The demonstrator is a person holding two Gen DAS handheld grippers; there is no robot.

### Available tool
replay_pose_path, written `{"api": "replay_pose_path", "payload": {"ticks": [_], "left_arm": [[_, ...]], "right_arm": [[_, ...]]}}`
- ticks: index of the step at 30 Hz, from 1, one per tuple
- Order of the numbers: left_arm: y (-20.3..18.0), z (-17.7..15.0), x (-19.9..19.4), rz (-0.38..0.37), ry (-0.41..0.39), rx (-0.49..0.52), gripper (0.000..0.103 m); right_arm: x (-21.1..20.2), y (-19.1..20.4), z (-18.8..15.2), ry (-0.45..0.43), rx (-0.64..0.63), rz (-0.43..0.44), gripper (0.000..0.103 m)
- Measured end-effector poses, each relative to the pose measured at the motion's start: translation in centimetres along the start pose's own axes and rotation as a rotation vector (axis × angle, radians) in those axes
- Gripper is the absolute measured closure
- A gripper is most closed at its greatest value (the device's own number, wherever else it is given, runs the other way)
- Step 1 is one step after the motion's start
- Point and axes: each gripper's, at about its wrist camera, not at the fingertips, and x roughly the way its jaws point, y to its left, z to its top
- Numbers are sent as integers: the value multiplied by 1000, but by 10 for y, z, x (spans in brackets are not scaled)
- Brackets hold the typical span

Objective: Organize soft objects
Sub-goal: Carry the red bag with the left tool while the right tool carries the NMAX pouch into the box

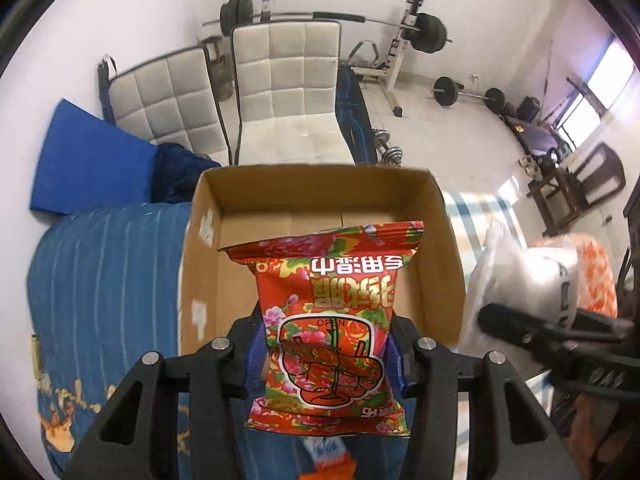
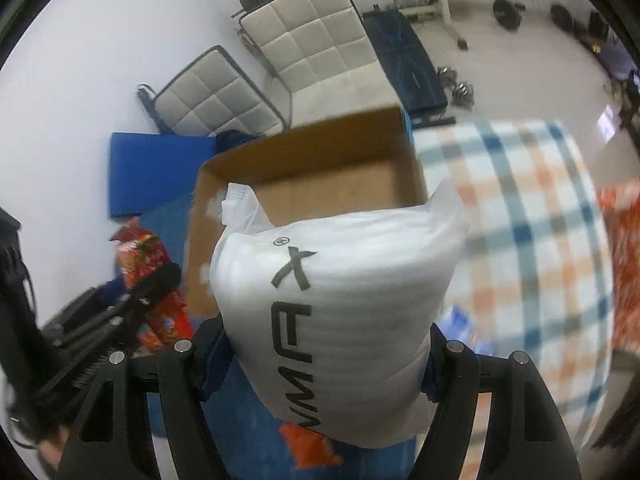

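A: Left claw [image 1: 326, 344]?
B: Pinched on the red flower-printed foil snack packet [image 1: 330, 320], fingers clamped on both sides of its lower half. Held upright just over the near wall of the open brown cardboard box [image 1: 320, 196], upper half already above the bare floor inside.

A: Right claw [image 2: 326, 354]?
B: Pinched on the white padded foam pouch with black lettering [image 2: 336, 304], squeezed at its lower part. Carried near the same box, top corner over the near right rim. Blurred in the left view, so probably mid-swing.

A: Around the box?
B: Blue embroidered cloth [image 1: 104, 280] left of the box, blue-and-orange checked blanket [image 2: 520, 220] right of it, orange patterned fabric [image 2: 624, 260] further right, white quilted chairs [image 1: 288, 88] behind it.

A: Best way to finish the step?
B: Likely: packet carried deeper, toward the far left corner of the box, lowered close to the box floor, then let go. Dropped from height, probably landed crooked. Right half of the box better kept free for the pouch. One claw in at a time, since both hung close together at the near rim and a knock looked possible. Light pressure enough; both packages soft and easily crushed.
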Motion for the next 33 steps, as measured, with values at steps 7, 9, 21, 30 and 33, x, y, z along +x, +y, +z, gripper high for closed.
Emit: {"api": "replay_pose_path", "payload": {"ticks": [7, 9, 21, 30, 33], "left_arm": [[20, 72, 77, -91, 125, -122, 58], [23, 82, 100, -109, 165, -136, 58], [39, 103, 226, -156, 406, -222, 58], [37, 104, 249, -141, 455, -208, 57], [36, 102, 253, -121, 473, -198, 57]], "right_arm": [[94, -2, 75, 80, -37, -80, 28], [122, -5, 89, 111, -35, -95, 28], [236, -7, 124, 249, -83, -155, 28], [279, -15, 137, 309, -97, -181, 26], [283, -17, 137, 319, -93, -180, 24]]}}
